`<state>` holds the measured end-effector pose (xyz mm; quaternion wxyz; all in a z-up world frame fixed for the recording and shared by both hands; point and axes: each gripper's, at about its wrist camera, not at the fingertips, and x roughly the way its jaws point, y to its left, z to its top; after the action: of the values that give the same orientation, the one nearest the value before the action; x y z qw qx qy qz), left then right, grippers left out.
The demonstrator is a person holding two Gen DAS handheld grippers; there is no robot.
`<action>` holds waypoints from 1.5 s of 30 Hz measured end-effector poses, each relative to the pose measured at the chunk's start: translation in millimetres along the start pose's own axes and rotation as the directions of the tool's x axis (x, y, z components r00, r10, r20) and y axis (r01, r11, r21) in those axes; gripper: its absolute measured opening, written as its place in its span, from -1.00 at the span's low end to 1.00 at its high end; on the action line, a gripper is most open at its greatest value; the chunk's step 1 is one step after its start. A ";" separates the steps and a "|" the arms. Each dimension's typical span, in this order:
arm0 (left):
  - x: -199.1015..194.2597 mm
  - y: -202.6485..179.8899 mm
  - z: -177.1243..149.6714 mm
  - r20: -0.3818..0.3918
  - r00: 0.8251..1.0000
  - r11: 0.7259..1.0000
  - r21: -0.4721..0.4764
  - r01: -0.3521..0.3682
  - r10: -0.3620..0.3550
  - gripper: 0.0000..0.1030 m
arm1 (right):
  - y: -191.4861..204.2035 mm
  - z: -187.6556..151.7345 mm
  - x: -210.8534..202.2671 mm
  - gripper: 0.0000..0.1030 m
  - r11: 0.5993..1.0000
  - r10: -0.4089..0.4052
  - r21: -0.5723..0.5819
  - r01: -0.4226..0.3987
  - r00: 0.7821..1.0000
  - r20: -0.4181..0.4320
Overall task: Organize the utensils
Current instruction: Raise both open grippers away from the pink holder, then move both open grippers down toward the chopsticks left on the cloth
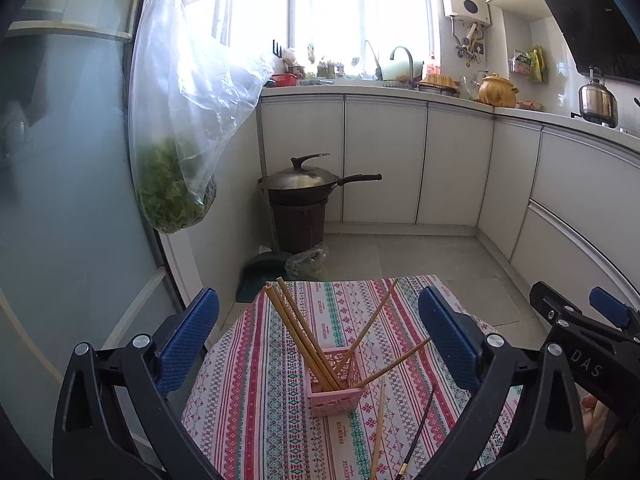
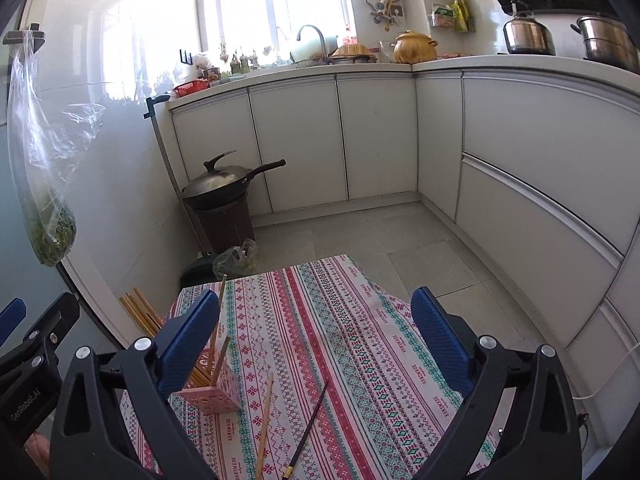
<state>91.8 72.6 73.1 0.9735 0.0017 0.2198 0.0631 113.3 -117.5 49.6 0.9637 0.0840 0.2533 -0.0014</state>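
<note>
Judging by the layout, the sorting is partway done: on the striped woven tablecloth [image 1: 256, 380] filling the lower middle of both views, a pink latticed plastic holder [image 1: 338, 394] already stands with several pale wooden chopsticks [image 1: 304, 340] leaning out of it, while one pale chopstick [image 2: 265, 428] and one thin dark chopstick [image 2: 308, 428] with a brass tip lie flat just beside it, toward the bottom edge. Both claws, the left gripper [image 1: 320, 340] and the right gripper [image 2: 316, 340], stand wide apart with nothing between their ribbed blue pads. Next, I reckon, one claw must drop low over a loose stick and pinch its slim, smooth shaft.
</note>
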 end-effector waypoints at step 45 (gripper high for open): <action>118.6 -51.4 -241.4 -0.777 0.627 0.965 0.115 0.234 -0.059 0.09 | -109.6 -79.3 51.5 0.87 0.969 0.052 0.243 0.040 0.932 -0.360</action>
<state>100.9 30.4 -197.3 0.7839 0.0572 0.6166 -0.0451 114.5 -210.6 -61.2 0.8823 0.2027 0.4247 -0.0142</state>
